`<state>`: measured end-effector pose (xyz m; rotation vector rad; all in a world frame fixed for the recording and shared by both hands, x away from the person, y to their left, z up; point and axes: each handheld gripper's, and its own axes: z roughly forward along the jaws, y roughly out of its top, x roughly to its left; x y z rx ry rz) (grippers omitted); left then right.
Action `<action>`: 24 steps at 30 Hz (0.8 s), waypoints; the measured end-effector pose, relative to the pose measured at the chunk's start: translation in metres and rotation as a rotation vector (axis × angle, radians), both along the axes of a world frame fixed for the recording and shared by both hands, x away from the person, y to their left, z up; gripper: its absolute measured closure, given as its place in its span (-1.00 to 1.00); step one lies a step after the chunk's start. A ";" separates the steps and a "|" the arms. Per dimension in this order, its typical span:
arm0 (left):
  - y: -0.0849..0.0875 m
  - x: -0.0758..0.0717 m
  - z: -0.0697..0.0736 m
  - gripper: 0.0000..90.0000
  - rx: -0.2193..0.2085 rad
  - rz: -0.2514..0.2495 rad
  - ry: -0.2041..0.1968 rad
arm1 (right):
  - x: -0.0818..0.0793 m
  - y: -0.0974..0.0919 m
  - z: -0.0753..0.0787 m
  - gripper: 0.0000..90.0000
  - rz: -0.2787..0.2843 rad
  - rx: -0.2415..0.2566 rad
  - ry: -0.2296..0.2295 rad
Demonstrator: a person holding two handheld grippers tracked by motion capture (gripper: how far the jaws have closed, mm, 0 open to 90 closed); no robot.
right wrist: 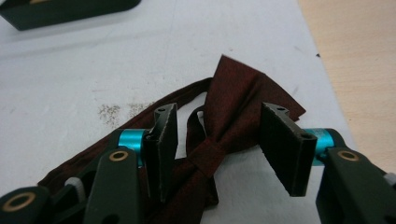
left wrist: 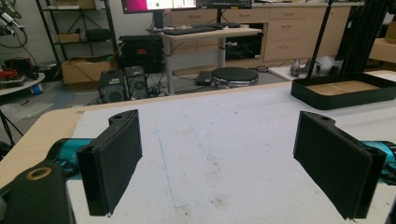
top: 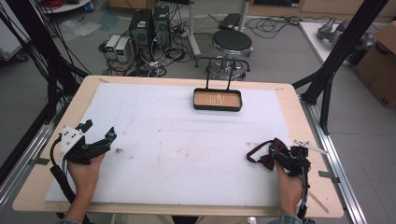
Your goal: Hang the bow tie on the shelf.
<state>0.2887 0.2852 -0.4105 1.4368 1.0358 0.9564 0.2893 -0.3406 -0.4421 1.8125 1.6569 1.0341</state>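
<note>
Grey floor (top: pixel 280 60); black stool (top: pixel 232 41); wooden cabinets (left wrist: pixel 280 32)

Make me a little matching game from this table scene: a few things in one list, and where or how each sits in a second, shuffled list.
Things:
1. bow tie
2. tray
3. left gripper
4. stool

Places or states:
A. on the floor beyond the table
B. open over bare white mat
C. between the right gripper's open jaws
D. at the table's far edge

Pairs: 1-C, 2-D, 3-B, 4-A
</note>
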 end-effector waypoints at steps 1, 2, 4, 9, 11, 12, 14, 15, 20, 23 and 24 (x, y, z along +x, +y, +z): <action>0.000 0.000 0.000 -0.65 -0.001 0.000 0.000 | 0.002 0.000 -0.001 0.17 -0.007 0.003 0.013; 0.000 0.000 0.000 -0.65 -0.002 -0.002 0.001 | 0.002 0.000 -0.002 0.20 -0.011 0.007 0.019; 0.000 0.000 0.000 -0.65 0.001 -0.002 0.006 | 0.003 0.000 -0.003 0.27 -0.009 0.013 0.031; -0.001 0.000 0.000 -0.65 0.002 -0.002 0.001 | 0.003 0.000 -0.002 0.50 -0.004 0.011 0.032; -0.001 0.000 0.000 -0.65 0.002 -0.001 0.000 | 0.002 0.000 -0.002 0.64 0.001 0.016 0.026; -0.001 0.000 0.000 -0.65 0.002 -0.002 0.001 | 0.002 0.000 -0.001 0.66 0.005 0.016 0.023; -0.001 0.000 0.000 -0.65 0.002 -0.003 0.000 | 0.000 0.001 0.000 0.70 0.002 0.010 0.009; -0.001 0.000 0.000 -0.65 0.002 -0.003 0.000 | 0.000 0.001 0.000 0.70 0.002 0.010 0.009; -0.001 0.000 0.000 -0.65 0.002 -0.002 -0.003 | -0.005 0.001 0.009 0.72 0.025 0.016 -0.067; -0.002 0.000 0.000 -0.65 0.002 -0.003 -0.003 | -0.006 0.002 0.017 0.72 0.057 0.016 -0.107; -0.002 0.000 0.000 -0.65 0.004 -0.004 -0.002 | -0.006 0.002 0.017 0.72 0.057 0.016 -0.107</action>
